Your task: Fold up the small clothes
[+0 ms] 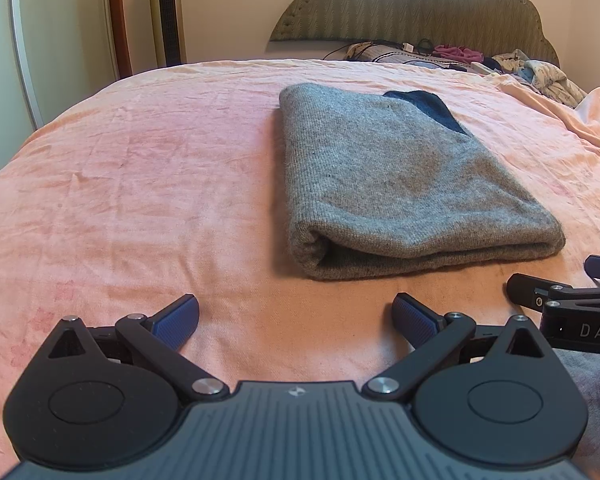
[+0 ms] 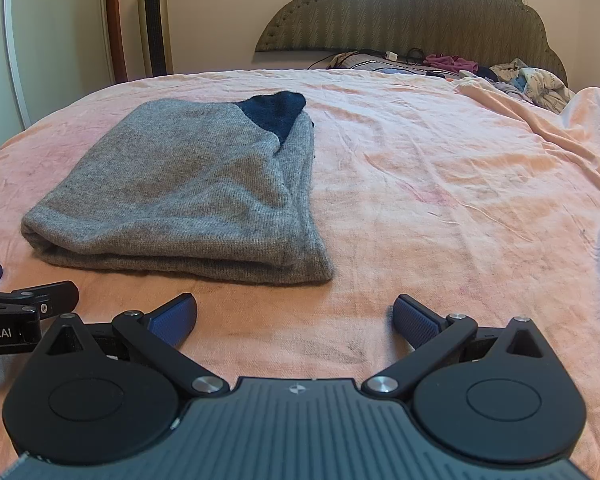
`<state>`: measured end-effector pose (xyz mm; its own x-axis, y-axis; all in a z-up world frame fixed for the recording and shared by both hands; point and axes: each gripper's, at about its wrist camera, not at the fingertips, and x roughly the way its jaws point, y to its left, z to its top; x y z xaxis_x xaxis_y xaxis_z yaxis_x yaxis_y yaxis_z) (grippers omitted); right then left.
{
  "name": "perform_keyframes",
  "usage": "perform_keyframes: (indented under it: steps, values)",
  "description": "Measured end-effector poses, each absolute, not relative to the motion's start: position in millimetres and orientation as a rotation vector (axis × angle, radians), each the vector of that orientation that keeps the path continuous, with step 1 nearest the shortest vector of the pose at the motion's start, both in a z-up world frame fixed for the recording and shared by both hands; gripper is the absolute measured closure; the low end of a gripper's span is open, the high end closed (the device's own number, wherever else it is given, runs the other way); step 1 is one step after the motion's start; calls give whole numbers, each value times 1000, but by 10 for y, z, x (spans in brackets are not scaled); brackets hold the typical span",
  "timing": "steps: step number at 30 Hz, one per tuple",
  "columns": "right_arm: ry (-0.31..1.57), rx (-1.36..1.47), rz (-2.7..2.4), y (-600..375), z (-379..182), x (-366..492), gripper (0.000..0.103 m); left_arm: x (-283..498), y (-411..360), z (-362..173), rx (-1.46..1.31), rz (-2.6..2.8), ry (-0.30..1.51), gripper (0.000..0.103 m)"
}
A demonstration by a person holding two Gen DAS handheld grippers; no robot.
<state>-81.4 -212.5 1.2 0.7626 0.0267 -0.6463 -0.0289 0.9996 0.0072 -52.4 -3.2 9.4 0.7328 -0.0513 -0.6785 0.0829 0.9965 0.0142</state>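
Left gripper [image 1: 296, 320] and right gripper [image 2: 296, 320] both hang empty near the bed's near edge, jaws apart, with the folded grey knit [image 1: 400, 184] mid-bed [image 1: 120, 200]; risk: a single-layer pinch drags the stack and the loose fold springs open.

The folded garment [image 1: 400, 184] is showing grey knit with 1 dark navy patch at its far end. The bed cover [image 1: 140, 200] is looking peach-pink. Both tongs are wearing blue ribbed pads [image 2: 172, 322] on black arms.
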Motion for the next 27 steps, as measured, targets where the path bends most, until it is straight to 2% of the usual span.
perform_keyframes:
  steps: [27]
  values:
    - [702, -3, 30, -2121, 14, -818, 0, -553, -81, 99, 34, -44, 731, 0]
